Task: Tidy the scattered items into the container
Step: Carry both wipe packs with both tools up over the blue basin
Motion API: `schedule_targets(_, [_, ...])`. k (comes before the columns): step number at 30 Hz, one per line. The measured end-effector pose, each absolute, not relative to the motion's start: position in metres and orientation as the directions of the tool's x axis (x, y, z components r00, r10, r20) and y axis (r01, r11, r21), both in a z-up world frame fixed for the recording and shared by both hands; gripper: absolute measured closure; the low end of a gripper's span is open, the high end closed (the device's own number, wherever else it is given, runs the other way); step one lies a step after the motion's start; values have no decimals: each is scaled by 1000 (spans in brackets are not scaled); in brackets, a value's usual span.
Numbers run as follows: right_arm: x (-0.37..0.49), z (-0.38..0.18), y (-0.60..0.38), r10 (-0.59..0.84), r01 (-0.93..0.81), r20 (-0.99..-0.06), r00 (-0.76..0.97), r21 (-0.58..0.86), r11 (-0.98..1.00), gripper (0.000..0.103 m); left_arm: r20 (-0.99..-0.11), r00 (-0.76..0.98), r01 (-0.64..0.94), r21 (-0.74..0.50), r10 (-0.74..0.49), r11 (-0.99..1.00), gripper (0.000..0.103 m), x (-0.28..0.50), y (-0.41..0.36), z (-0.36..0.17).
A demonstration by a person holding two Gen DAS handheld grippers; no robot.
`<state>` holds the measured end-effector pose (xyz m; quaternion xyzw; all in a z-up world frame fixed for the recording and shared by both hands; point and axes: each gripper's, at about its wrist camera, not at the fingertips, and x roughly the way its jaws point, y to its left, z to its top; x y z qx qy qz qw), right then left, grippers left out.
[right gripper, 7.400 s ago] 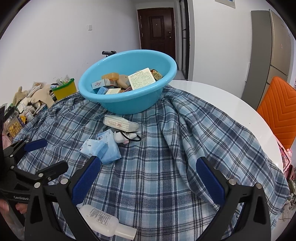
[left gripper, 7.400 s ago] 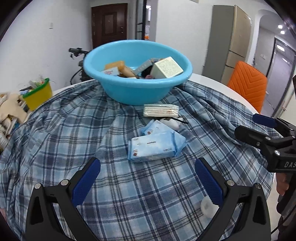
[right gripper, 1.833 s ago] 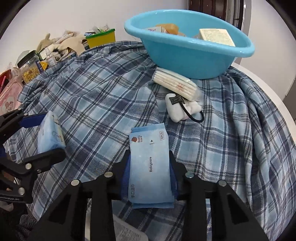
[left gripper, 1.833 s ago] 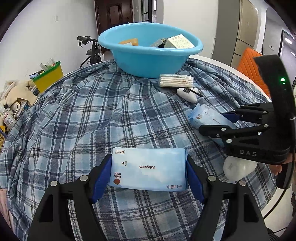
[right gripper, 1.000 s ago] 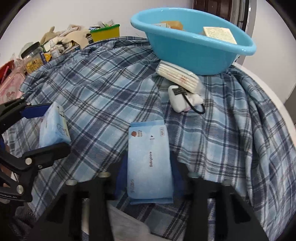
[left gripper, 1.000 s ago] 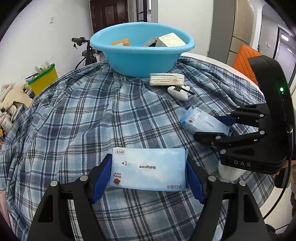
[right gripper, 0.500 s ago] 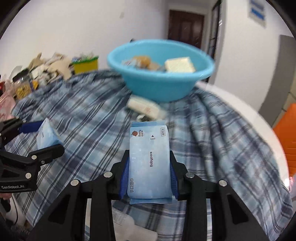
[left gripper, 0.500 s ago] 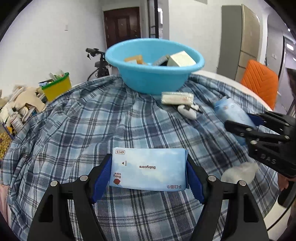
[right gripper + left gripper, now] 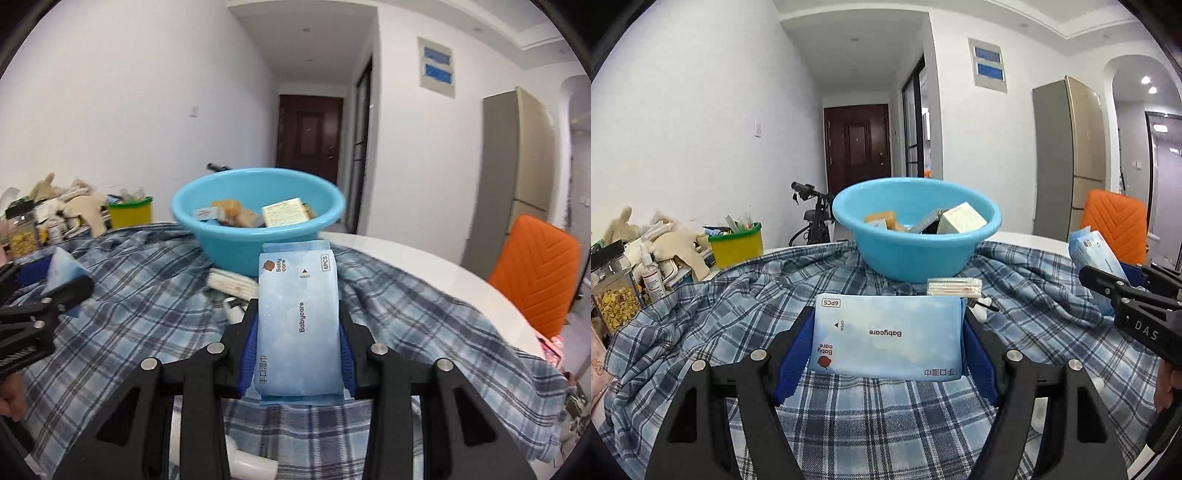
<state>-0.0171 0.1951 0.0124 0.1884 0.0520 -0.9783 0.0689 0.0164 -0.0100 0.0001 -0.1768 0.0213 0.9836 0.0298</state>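
My left gripper (image 9: 886,343) is shut on a light blue pack of wet wipes (image 9: 886,325), held crosswise above the plaid cloth. My right gripper (image 9: 298,343) is shut on a second wipes pack (image 9: 295,295), held lengthwise and pointing at the blue basin (image 9: 236,251). The basin (image 9: 916,258) stands ahead of both grippers with several boxes and small items inside. In front of it lie a pack of cotton swabs (image 9: 955,286) and a small white item with a black cord (image 9: 980,310). A white bottle (image 9: 251,461) lies under the right gripper.
A plaid cloth (image 9: 738,302) covers the round white table (image 9: 424,266). A yellow and green bin (image 9: 737,247), a jar and soft clutter crowd the far left. An orange chair (image 9: 1115,221) stands at the right, past the table's edge.
Both grippers have lifted and tipped upward with their wipes packs, so the views now look level at the basin. The grips are unchanged.
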Motion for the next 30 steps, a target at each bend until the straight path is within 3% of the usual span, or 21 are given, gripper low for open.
schedule_targets(10, [-23,17,204,-121,152,-394,-911,-50,-987,67,-379,-925,-58,61,31,-996,26,11,-6,5])
schedule_targets(24, [-23,90,201,-138,153,-243,-960,-46,-987,67,-285,-957,-70,46,54,-996,26,-2,-3,79])
schedule_targets(30, [-11,117,200,-136,148,-169,-976,-60,-987,67,-195,-979,-59,16,54,-998,26,14,-8,112])
